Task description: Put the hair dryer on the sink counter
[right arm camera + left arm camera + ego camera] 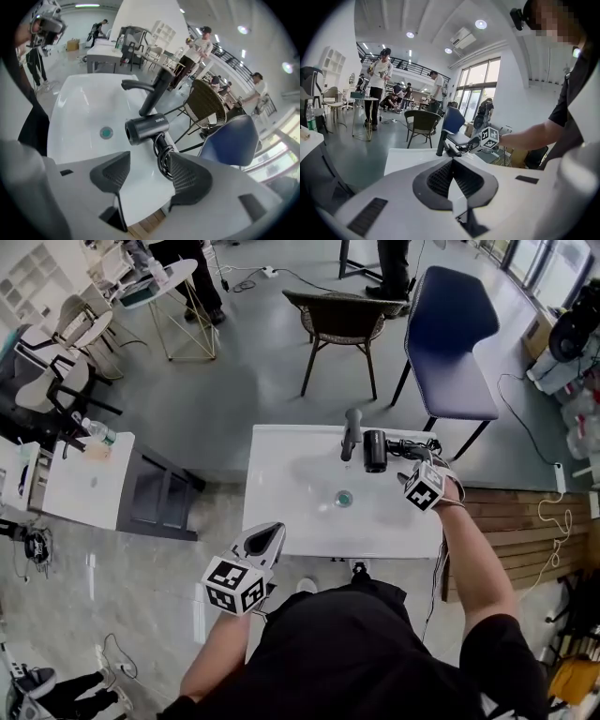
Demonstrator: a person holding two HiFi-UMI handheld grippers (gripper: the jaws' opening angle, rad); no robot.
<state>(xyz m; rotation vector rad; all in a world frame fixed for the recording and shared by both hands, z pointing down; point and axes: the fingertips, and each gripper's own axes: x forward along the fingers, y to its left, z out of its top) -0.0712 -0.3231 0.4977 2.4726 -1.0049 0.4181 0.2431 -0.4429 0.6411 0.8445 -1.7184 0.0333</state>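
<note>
A black hair dryer (375, 450) (146, 128) lies on the white sink counter (281, 474) at its back right, beside the black faucet (351, 432) (154, 91). Its barrel points toward the basin, and its handle with the coiled cord (164, 157) runs back toward me. My right gripper (410, 465) (149, 164) is open just behind the dryer; the cord coil sits close to the right jaw's inner side, ungripped. At the counter's front left corner, my left gripper (270, 538) (452, 168) is shut on nothing. The left gripper view shows the dryer (454, 150) far off.
A green drain plug (344, 498) (106, 133) sits mid-basin. A wicker chair (342, 315) and a blue chair (455, 343) stand behind the counter. A white side table (89, 479) is to the left, wooden slats (506, 521) to the right. People stand in the background.
</note>
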